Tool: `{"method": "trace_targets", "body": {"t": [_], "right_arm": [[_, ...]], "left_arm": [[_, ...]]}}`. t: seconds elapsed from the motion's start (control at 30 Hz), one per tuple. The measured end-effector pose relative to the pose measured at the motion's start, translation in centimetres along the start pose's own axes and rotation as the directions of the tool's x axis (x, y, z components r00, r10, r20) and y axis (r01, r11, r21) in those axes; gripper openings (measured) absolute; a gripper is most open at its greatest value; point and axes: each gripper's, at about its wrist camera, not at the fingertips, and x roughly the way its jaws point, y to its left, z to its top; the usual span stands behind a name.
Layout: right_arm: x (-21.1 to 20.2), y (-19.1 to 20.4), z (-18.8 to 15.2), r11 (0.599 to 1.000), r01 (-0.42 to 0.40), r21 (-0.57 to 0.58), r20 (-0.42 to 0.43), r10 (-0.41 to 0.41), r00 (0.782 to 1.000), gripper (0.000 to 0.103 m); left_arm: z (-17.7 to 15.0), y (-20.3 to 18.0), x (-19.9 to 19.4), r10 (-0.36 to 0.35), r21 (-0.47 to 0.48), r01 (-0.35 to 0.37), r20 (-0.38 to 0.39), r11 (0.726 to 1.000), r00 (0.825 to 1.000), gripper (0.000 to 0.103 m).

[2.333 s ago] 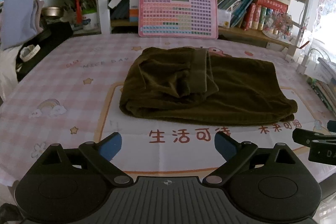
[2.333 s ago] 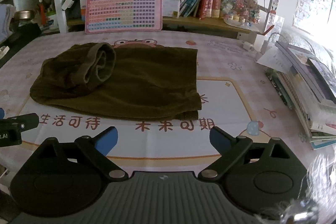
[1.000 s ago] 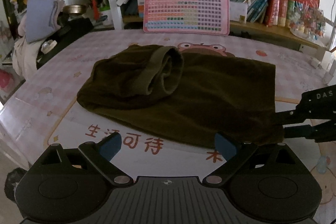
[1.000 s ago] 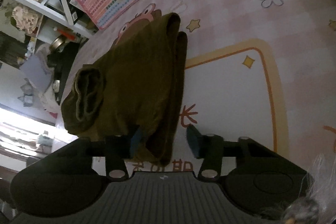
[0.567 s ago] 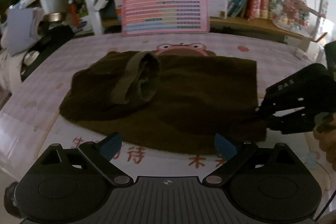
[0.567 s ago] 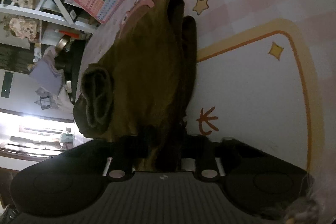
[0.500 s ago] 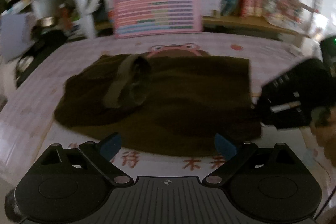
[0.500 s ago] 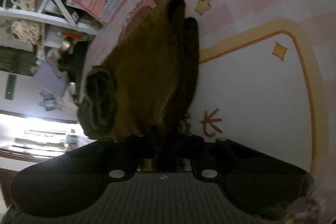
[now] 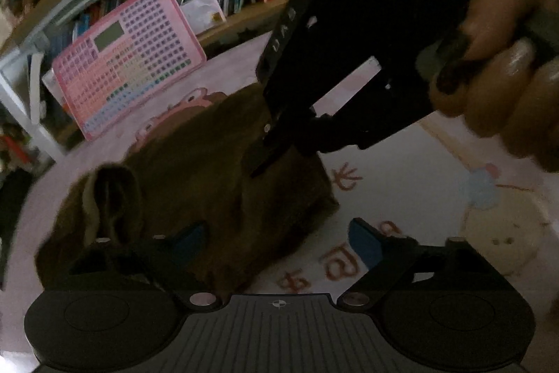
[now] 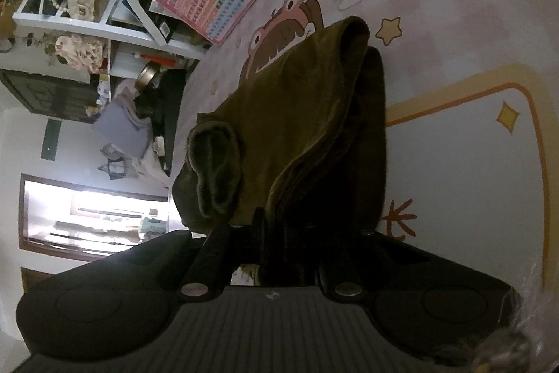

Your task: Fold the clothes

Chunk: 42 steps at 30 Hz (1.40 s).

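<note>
Two claws, one clamped, one wide.
Right claw [image 9: 269, 159] pinched on brown garment [image 10: 297, 114] edge, gripped by a hand [image 9: 506, 65]; left claw [image 9: 279, 240] angled down, jaws apart though just narrowing, nothing pressed between.

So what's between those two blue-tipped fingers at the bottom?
In the left wrist view, the left gripper stands open, with the brown garment's near corner and bare mat between.
</note>
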Motion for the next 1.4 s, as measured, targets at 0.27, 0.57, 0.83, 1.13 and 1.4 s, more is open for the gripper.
{"method": "trace_targets", "body": {"t": [0.27, 0.57, 0.83, 1.13, 1.4], "right_arm": [[0.0, 1.6, 0.2, 1.0, -0.022, -0.02, -0.005, 0.022, 1.0, 0.008], [-2.7, -0.2, 1.0, 0.996, 0.081, 0.031, 0.101, -0.083, 0.991, 0.057], [-2.8, -2.5, 1.2, 0.982, 0.108, 0.155, 0.079, -0.122, 0.989, 0.061], [-0.4, -2.6, 1.7, 0.973, 0.082, 0.214, 0.016, -0.088, 0.996, 0.07], [1.8, -2.6, 4.2, 0.945, 0.019, 0.325, 0.02, -0.027, 0.999, 0.056]], "left_arm": [[0.2, -1.4, 2.1, 0.114, 0.197, -0.107, -0.025, 0.974, 0.993, 0.025], [0.0, -2.1, 2.2, 0.101, 0.211, -0.099, 0.002, 0.972, 0.995, 0.027], [-0.2, -2.3, 2.6, 0.097, 0.203, -0.099, 0.022, 0.974, 0.995, 0.027], [0.5, 2.7, -1.5, -0.002, -0.079, 0.012, 0.125, 0.997, 0.992, 0.008], [-0.3, 3.6, -2.9, -0.039, -0.107, 0.055, 0.144, 0.993, 0.989, 0.008]]}}
